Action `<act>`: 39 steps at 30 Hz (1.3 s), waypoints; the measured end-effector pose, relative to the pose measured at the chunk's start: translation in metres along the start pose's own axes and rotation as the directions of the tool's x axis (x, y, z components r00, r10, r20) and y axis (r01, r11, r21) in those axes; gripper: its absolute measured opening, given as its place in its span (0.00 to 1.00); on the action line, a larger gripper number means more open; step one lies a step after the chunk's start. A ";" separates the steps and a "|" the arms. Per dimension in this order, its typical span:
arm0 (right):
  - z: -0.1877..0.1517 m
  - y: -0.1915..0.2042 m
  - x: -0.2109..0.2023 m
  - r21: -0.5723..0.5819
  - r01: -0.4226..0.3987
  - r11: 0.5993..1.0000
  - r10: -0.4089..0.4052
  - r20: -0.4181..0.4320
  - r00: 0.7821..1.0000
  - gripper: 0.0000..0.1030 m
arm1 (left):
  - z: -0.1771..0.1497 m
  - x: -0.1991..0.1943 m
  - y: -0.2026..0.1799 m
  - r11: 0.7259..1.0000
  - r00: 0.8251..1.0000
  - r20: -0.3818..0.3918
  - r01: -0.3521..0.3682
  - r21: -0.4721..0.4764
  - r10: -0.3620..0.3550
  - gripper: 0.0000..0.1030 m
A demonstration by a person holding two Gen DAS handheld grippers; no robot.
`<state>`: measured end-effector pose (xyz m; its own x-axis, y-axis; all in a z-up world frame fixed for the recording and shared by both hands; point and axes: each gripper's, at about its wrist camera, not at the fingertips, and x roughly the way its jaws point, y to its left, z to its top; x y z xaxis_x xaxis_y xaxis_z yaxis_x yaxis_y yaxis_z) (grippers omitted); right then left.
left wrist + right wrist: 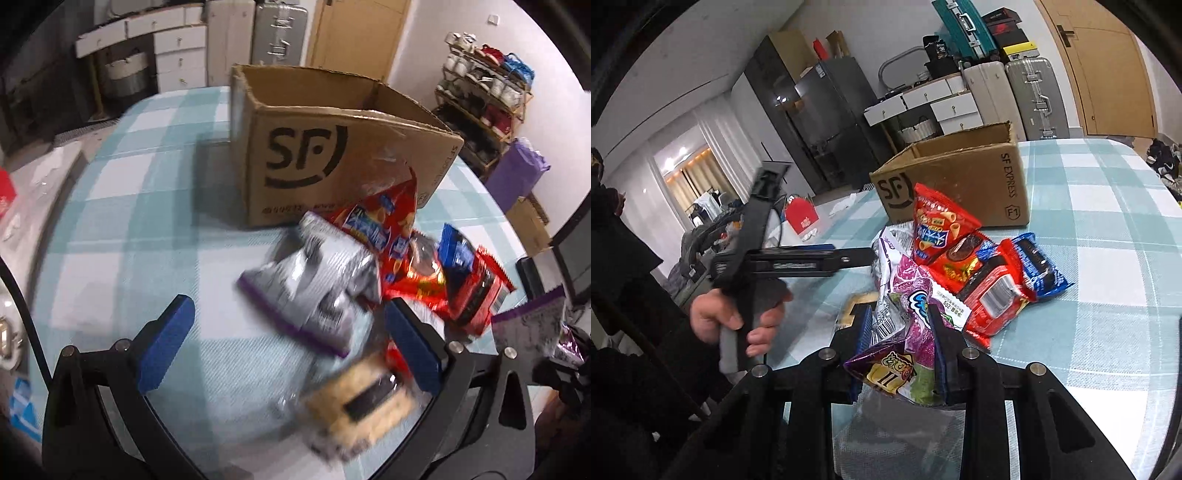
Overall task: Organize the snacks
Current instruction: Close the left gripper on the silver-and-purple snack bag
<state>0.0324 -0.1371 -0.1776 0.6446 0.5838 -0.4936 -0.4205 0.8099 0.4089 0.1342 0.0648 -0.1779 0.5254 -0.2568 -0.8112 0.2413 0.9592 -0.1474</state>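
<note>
Domestic room with white drawers, hard-shell suitcases and a wooden door behind. Nearer, a table under a pale blue and white checked cloth (pixel 140 206). On it, toward the far side, an open brown cardboard box printed with a black SF logo (pixel 332 155), flaps up. Just in front of the box, a loose heap of snack packets: a red triangular crisp bag (pixel 940 225) leaning against the box face, a red wrapped biscuit pack (pixel 993 295) and a blue cookie pack (pixel 1039 267) lying side by side, a silver foil bag with a purple edge (pixel 314 288), blurred. Right gripper (pixel 899 332) clenched on a purple and green foil snack bag (pixel 908 314), blue pads pressing both sides, bag crumpled and lifted off the cloth. Left gripper (pixel 284 339) released, blue fingers (pixel 166 343) spread wide above the cloth and pile, nothing held.
</note>
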 end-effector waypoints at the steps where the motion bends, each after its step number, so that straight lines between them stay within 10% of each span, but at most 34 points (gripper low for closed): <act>1: 0.001 -0.002 -0.002 0.006 0.001 1.000 -0.001 0.006 1.000 0.28 | 0.003 0.008 0.001 1.000 1.000 -0.016 -0.002 -0.006 0.002 0.99; 10: 0.005 -0.016 -0.008 0.037 0.000 0.999 0.000 0.022 1.000 0.28 | 0.024 0.037 0.001 0.999 0.996 -0.078 0.039 0.024 -0.037 0.97; 15: 0.005 -0.018 -0.005 0.040 -0.009 0.999 0.008 0.022 1.000 0.28 | 0.030 0.047 0.004 0.996 0.992 -0.106 0.077 0.035 -0.073 0.73; 39: 0.006 -0.011 -0.013 0.044 -0.004 0.999 0.002 0.038 0.999 0.28 | 0.002 0.017 0.003 0.992 0.992 -0.050 0.116 0.050 -0.114 0.35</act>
<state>0.0328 -0.1540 -0.1713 0.6674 0.5830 -0.4632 -0.3943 0.8044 0.4444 0.1453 0.0626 -0.1912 0.4527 -0.3582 -0.8166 0.3413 0.9156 -0.2124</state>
